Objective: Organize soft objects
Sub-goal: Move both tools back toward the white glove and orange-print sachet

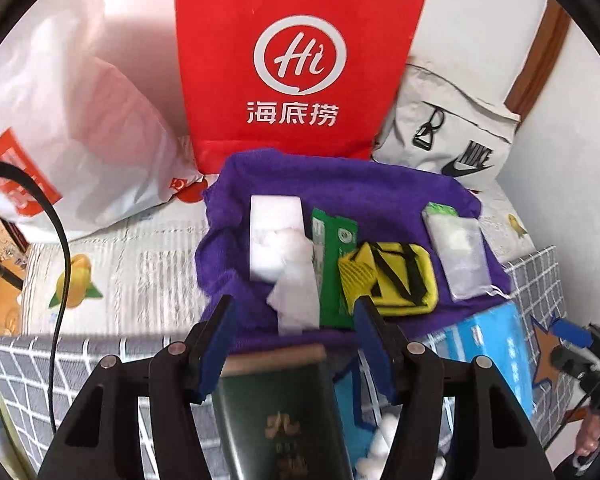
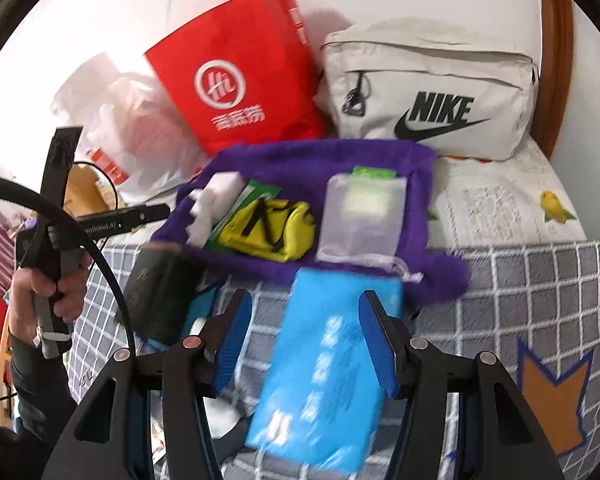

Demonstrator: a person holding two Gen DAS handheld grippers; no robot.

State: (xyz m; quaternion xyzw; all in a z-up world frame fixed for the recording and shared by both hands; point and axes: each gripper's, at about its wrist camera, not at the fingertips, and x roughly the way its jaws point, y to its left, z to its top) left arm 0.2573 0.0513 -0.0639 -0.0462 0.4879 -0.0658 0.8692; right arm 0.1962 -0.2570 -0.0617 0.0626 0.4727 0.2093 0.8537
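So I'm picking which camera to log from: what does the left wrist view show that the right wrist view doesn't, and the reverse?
Only the left wrist view: white cotton balls low in frame, beside the dark green booklet.

Only the right wrist view: a hand gripping the other tool's handle, and the beige zipped Nike bag in full.

Both: red paper bag, purple fluffy towel carrying a white foam block, yellow pouch with black straps and clear sachet; dark green booklet; blue tissue pack.

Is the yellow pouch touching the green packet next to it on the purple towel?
Touching. In the left wrist view the yellow pouch overlaps the green packet's right edge, no purple towel showing between them; the right wrist view shows the same overlap.
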